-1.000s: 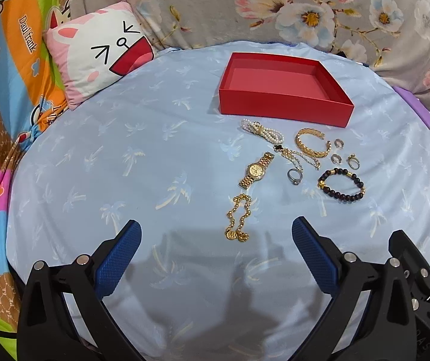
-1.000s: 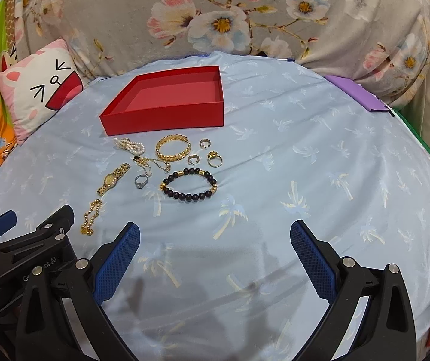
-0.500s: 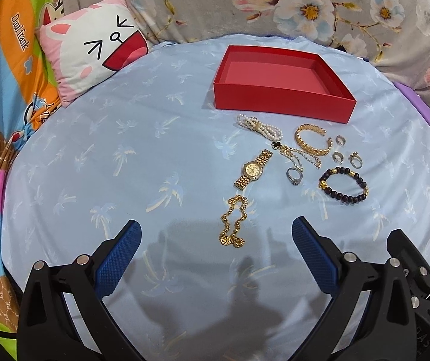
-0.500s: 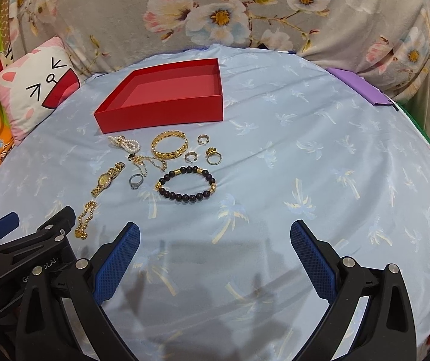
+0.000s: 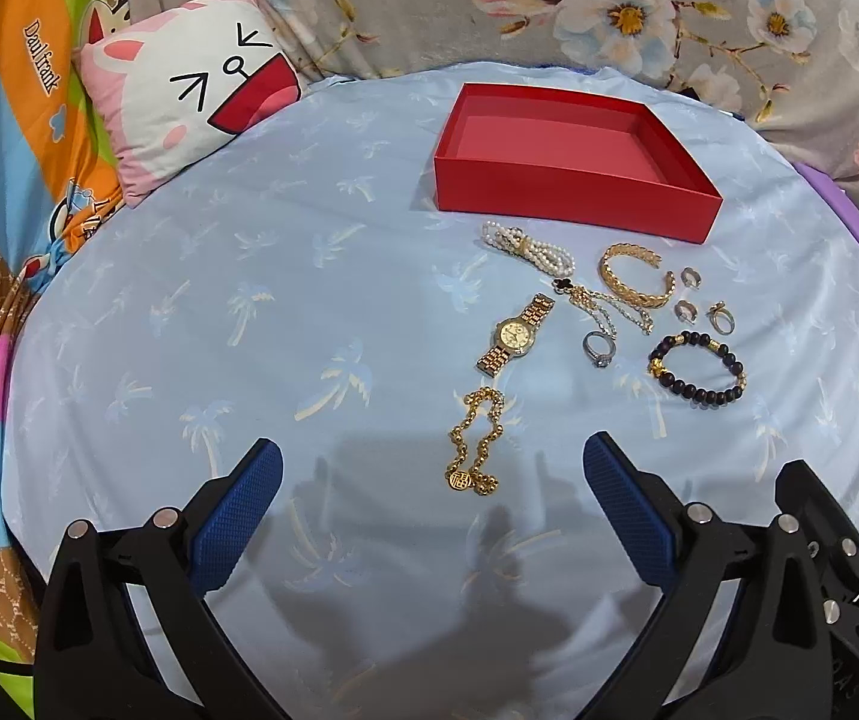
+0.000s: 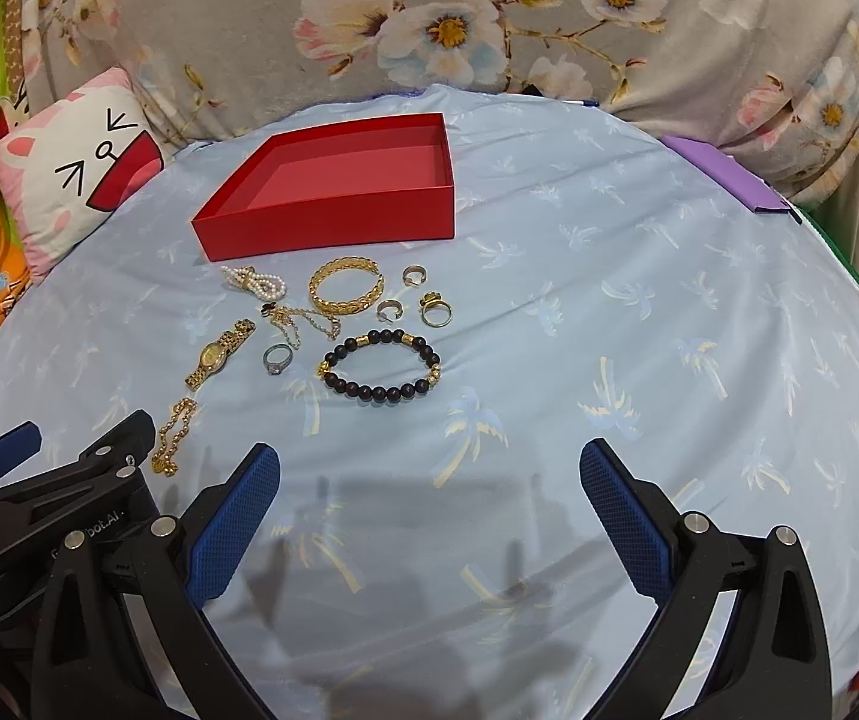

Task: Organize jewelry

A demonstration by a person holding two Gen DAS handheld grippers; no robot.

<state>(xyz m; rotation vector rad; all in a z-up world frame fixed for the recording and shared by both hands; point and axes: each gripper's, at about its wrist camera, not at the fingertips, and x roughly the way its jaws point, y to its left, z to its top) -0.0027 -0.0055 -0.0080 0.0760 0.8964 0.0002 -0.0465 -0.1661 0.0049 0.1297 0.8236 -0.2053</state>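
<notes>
On the blue sheet (image 5: 249, 276), jewelry lies before the red box (image 5: 573, 204); both grippers (image 5: 429, 504) (image 6: 429, 498) gape empty.

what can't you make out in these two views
- Watch dial: too small to read in either view.
- Inside of the red box behind its near wall: hidden in both views.
- Purple object: far end hidden behind the bed's curve, right wrist view; cut by the edge in the left.
- Silver ring stone: too small.

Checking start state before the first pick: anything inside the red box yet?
No jewelry shows inside the red box: its pink floor is bare. The near wall hides a thin strip of floor behind it in both views. All pieces, like the gold watch, lie on the sheet in front.
</notes>
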